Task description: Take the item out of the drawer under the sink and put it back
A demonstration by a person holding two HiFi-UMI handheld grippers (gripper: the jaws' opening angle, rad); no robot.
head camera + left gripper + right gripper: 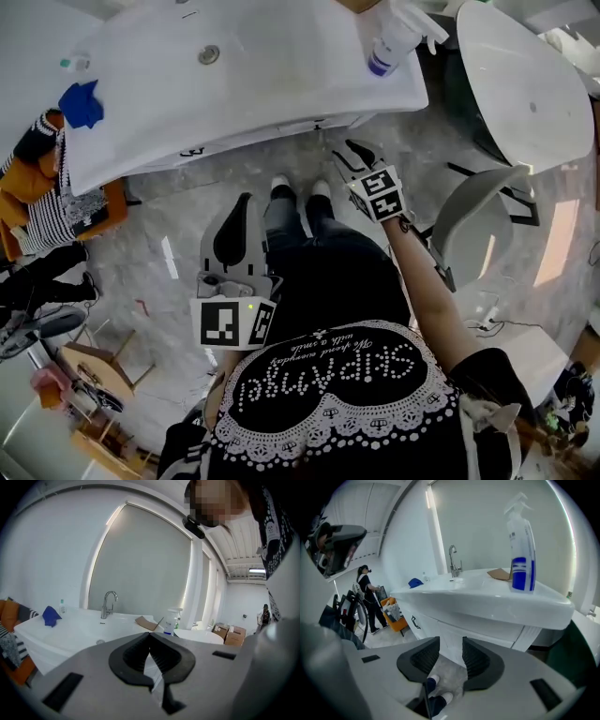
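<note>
The white sink stands on a white cabinet whose drawer front looks closed; a small black handle shows at its left end. No item from the drawer is in sight. My right gripper hangs low in front of the cabinet, below the sink's rim. It is open, with only the floor and the person's shoes seen between its pads. My left gripper is held back near the person's body, shut and empty, its tips touching.
A spray bottle stands on the sink's right end, and a blue cloth lies at its left end beside the faucet. A white tub and a grey chair are at right, an orange basket at left.
</note>
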